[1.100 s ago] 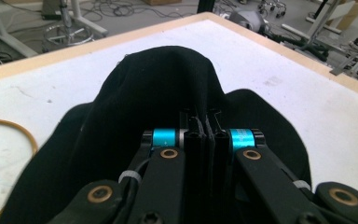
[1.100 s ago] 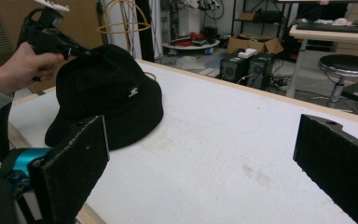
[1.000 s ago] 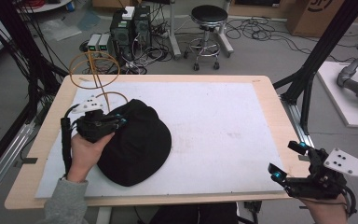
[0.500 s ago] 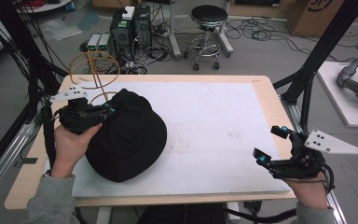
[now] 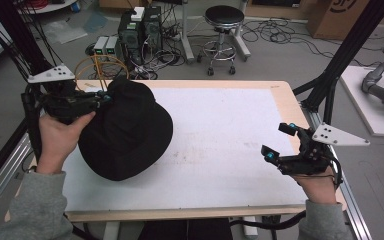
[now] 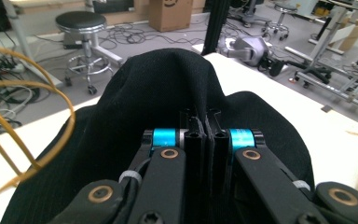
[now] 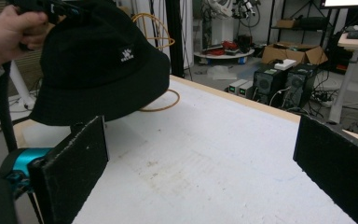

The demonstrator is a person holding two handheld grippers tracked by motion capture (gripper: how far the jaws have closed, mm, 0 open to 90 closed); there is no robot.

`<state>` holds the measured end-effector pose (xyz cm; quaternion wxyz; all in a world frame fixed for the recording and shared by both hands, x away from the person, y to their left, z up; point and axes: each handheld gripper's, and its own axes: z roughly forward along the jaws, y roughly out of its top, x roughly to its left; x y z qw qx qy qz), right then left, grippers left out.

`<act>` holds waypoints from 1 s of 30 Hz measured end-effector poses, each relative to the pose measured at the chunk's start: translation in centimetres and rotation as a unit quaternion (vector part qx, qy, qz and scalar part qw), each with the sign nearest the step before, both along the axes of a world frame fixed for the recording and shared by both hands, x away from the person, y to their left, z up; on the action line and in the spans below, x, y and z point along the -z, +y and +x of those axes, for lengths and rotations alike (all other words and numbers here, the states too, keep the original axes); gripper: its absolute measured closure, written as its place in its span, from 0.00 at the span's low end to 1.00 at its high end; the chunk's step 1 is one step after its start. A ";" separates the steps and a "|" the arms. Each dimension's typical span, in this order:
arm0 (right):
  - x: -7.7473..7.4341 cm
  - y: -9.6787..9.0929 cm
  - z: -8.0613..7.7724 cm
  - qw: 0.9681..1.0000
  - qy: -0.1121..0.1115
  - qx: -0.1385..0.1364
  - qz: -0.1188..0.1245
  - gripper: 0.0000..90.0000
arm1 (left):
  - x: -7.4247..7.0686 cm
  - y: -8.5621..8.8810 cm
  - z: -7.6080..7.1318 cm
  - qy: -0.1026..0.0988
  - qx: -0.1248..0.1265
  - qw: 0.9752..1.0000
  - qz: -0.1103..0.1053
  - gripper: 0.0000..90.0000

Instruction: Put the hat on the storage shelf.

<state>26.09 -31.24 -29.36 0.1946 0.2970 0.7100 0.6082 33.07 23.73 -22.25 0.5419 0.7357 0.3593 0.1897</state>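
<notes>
Left gripper (image 5: 102, 97) is pinching the black bucket hat's (image 5: 125, 132) crown, lifting it; right gripper (image 5: 277, 145) is waiting, jaws apart.

Round stool (image 5: 221, 17), computer towers (image 5: 139, 27), cardboard box (image 5: 351, 14) behind table (image 5: 285, 102).

The hat (image 5: 125, 130) is matt black cloth with a fine ribbed weave. The table (image 5: 220, 125) has a matt white, lightly scuffed top edged in pale wood. The right gripper (image 7: 200, 168) has 2 rough, foam-like black pads (image 7: 72, 163). The stool (image 5: 223, 15), upper middle, has shiny metal legs.
</notes>
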 end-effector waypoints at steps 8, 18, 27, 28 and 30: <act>0.1 0.0 0.5 1.000 0.007 -0.003 0.000 0.03 | -2.7 0.2 1.3 0.000 0.006 1.000 -0.005 0.98; 0.2 -0.9 0.6 1.000 0.008 0.003 0.010 0.03 | -5.1 -0.6 0.9 -0.003 0.025 1.000 0.001 0.98; 0.2 -1.0 0.4 1.000 0.010 0.006 0.011 0.03 | -8.3 0.1 0.7 -0.025 0.012 1.000 0.003 0.98; 0.2 -1.0 0.4 1.000 0.010 0.007 0.011 0.03 | -8.7 0.3 0.9 -0.026 0.011 1.000 -0.002 0.98; 0.2 -1.2 0.4 1.000 0.010 0.010 0.011 0.03 | -9.2 0.8 1.3 -0.028 0.008 1.000 -0.010 0.98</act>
